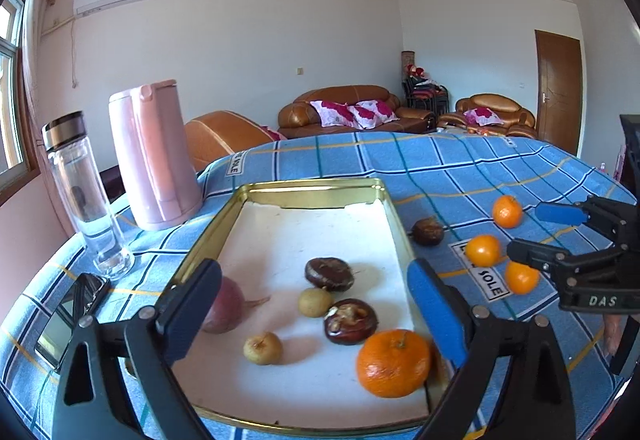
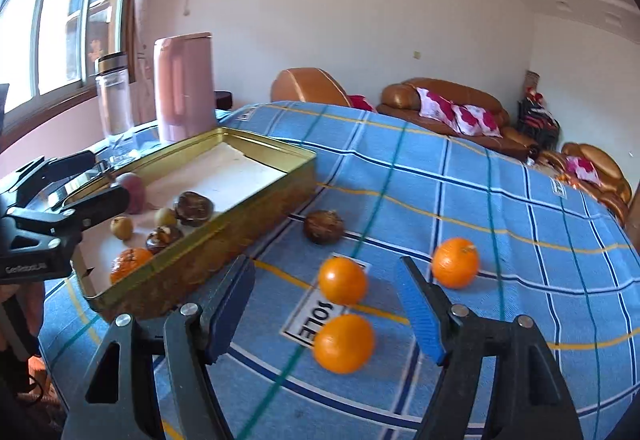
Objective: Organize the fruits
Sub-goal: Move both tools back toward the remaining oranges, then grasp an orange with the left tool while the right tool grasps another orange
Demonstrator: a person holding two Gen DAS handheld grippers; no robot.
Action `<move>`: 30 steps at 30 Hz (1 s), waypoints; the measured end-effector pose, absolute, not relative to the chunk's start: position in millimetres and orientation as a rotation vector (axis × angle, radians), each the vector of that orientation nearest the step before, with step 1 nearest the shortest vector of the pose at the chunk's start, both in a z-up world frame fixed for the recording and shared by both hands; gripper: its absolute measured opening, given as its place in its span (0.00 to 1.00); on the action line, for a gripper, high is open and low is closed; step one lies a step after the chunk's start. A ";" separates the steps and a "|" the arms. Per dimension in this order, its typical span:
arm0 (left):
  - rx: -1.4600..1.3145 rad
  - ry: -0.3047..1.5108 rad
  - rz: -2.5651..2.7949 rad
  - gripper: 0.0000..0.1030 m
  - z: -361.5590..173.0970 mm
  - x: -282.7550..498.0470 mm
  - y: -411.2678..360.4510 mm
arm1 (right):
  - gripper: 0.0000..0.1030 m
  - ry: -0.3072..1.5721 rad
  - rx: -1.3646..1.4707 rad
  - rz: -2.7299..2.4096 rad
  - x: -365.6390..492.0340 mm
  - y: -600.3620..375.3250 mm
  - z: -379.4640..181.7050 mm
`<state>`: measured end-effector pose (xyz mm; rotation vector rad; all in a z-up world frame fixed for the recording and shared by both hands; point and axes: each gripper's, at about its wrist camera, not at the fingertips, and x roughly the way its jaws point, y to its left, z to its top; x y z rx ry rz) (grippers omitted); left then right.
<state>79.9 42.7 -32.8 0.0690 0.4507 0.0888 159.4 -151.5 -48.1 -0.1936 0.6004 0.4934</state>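
Observation:
A gold tin tray (image 1: pixel 200 244) lined in white holds an orange (image 1: pixel 394 362), two dark brown fruits (image 1: pixel 329 274), two small tan fruits (image 1: pixel 263 348) and a reddish fruit (image 1: pixel 224 306). My left gripper (image 1: pixel 314 268) hangs open over the tray with nothing held. On the blue checked cloth to the right lie three oranges (image 2: pixel 343 280) and one brown fruit (image 2: pixel 323 226). My right gripper (image 2: pixel 324 268) stands open just above them; the nearest orange (image 2: pixel 344 343) shows between its fingers, untouched. In the left wrist view the right gripper (image 1: pixel 525 231) sits among the oranges (image 1: pixel 483 250).
A pink jug (image 1: pixel 154 156) and a glass bottle (image 1: pixel 86 196) stand left of the tray. A dark phone (image 1: pixel 72 316) lies at the near left. The cloth-covered table (image 2: pixel 520 240) stretches far right. Brown sofas sit beyond it.

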 end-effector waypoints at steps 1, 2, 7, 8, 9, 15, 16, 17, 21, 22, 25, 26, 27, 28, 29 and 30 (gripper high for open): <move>0.079 0.448 0.080 0.93 -31.6 80.7 35.9 | 0.71 0.619 -0.173 0.487 163.0 -158.2 -49.4; 0.088 0.446 0.068 0.93 -30.9 81.5 29.6 | 0.71 0.639 -0.163 0.481 165.8 -162.6 -51.4; 0.121 0.452 0.020 0.94 -31.3 88.2 1.7 | 0.67 0.744 -0.179 0.506 173.1 -162.6 -68.1; 0.128 0.455 0.013 0.94 -31.9 90.1 -2.9 | 0.64 0.758 -0.185 0.506 174.0 -160.9 -69.8; 0.133 0.459 0.008 0.94 -32.6 91.9 -6.5 | 0.60 0.766 -0.191 0.502 174.6 -159.3 -71.2; 0.142 0.477 -0.030 0.94 -34.2 101.6 -24.4 | 0.40 0.859 -0.211 0.523 181.8 -160.0 -84.4; 0.138 0.482 -0.040 0.94 -34.5 103.7 -26.2 | 0.40 0.855 -0.215 0.522 180.9 -161.0 -83.9; 0.136 0.488 -0.049 0.94 -35.1 106.0 -28.9 | 0.40 0.845 -0.210 0.519 179.6 -163.4 -82.2; 0.145 0.515 -0.082 0.94 -37.1 115.6 -45.0 | 0.40 0.801 -0.181 0.459 181.8 -179.4 -75.5; 0.147 0.520 -0.092 0.94 -37.4 117.5 -49.7 | 0.40 0.796 -0.174 0.441 185.1 -183.2 -74.0; 0.157 0.544 -0.128 0.93 -40.0 126.7 -66.6 | 0.40 0.785 -0.174 0.382 192.7 -196.8 -71.5; 0.166 0.558 -0.133 0.92 -42.2 131.6 -72.5 | 0.40 0.779 -0.174 0.363 194.6 -201.7 -70.7; 0.171 0.573 -0.142 0.89 -44.4 136.5 -77.4 | 0.40 0.777 -0.168 0.352 196.7 -206.6 -70.2; 0.169 0.591 -0.156 0.87 -47.0 141.2 -82.0 | 0.40 0.777 -0.160 0.343 199.1 -211.8 -70.0; 0.160 0.615 -0.173 0.85 -49.9 147.4 -85.5 | 0.40 0.776 -0.156 0.330 200.6 -216.3 -69.9; 0.149 0.639 -0.179 0.79 -53.1 154.8 -87.9 | 0.40 0.778 -0.153 0.318 202.5 -220.2 -70.6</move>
